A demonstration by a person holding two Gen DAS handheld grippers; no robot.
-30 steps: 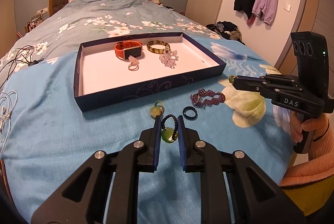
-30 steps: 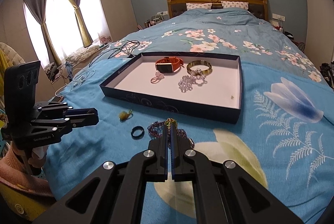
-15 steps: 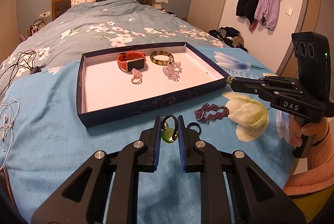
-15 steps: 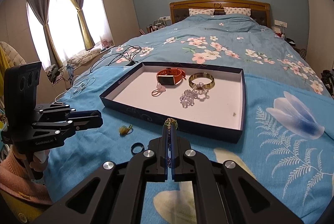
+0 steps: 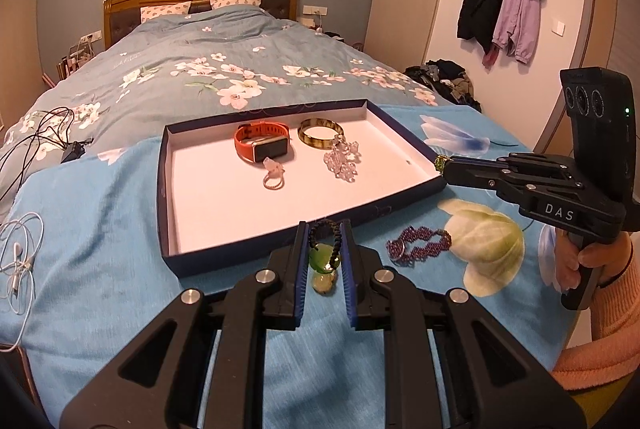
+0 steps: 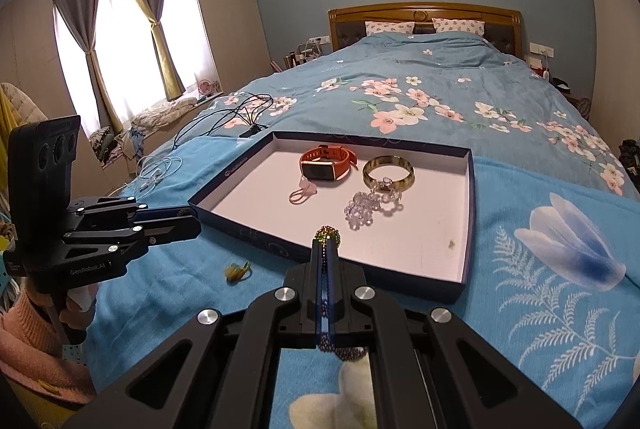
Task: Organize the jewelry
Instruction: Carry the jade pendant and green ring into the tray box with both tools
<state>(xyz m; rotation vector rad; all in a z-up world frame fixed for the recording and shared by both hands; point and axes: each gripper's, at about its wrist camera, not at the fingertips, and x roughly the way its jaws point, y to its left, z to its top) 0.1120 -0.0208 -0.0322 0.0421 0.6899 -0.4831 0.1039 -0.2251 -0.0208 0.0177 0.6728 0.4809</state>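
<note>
Left gripper point(image 5: 325, 249) clamps a black-beaded green pendant point(image 5: 326, 256) at the tray point(image 5: 280, 253) rim; right gripper point(image 6: 327, 243) pinches a green bead piece point(image 6: 328, 233).

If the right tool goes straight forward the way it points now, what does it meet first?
Probably the near wall of the tray. The right tool, shut on a small green beaded piece, sits just before that wall. Past it lies the clear crystal bracelet. Its height is unclear, so it might pass over the wall.
</note>
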